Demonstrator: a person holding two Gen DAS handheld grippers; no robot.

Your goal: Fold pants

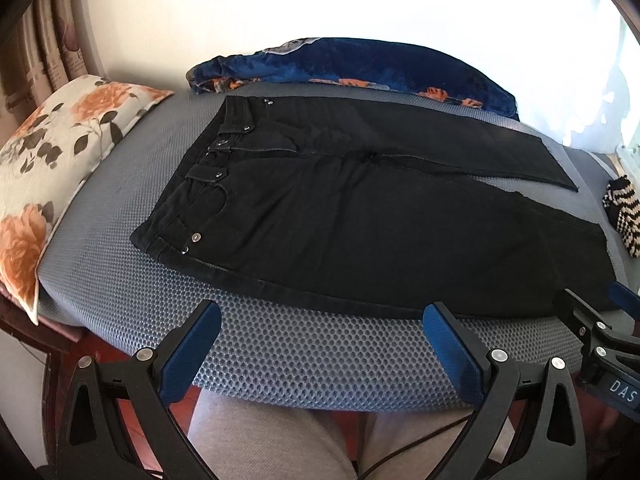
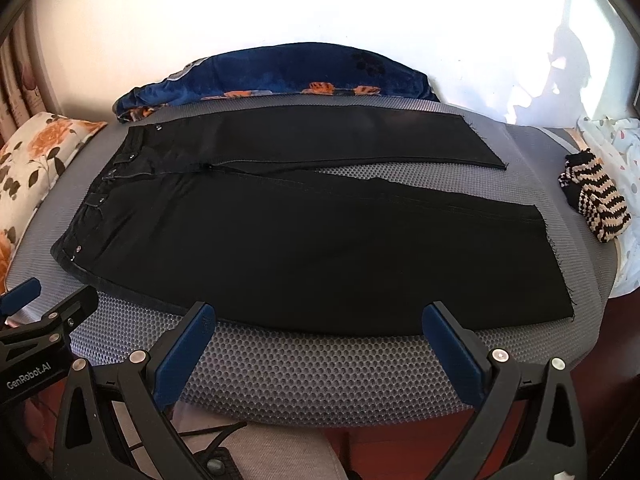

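Black pants (image 1: 360, 216) lie flat on a grey mesh mattress (image 1: 304, 356), waistband to the left, both legs spread to the right in a narrow V. They also show in the right wrist view (image 2: 304, 240). My left gripper (image 1: 322, 316) is open and empty, just before the near edge of the near leg. My right gripper (image 2: 320, 316) is open and empty, also at the near edge of that leg, further toward the hem. The right gripper's fingers (image 1: 592, 320) show at the right of the left wrist view.
A floral pillow (image 1: 60, 160) lies at the left. A blue floral blanket (image 1: 360, 64) is bunched at the back against the wall. A striped knit item (image 2: 596, 200) sits at the right beside white cloth (image 2: 616, 148). The person's legs (image 1: 272, 440) are below the mattress edge.
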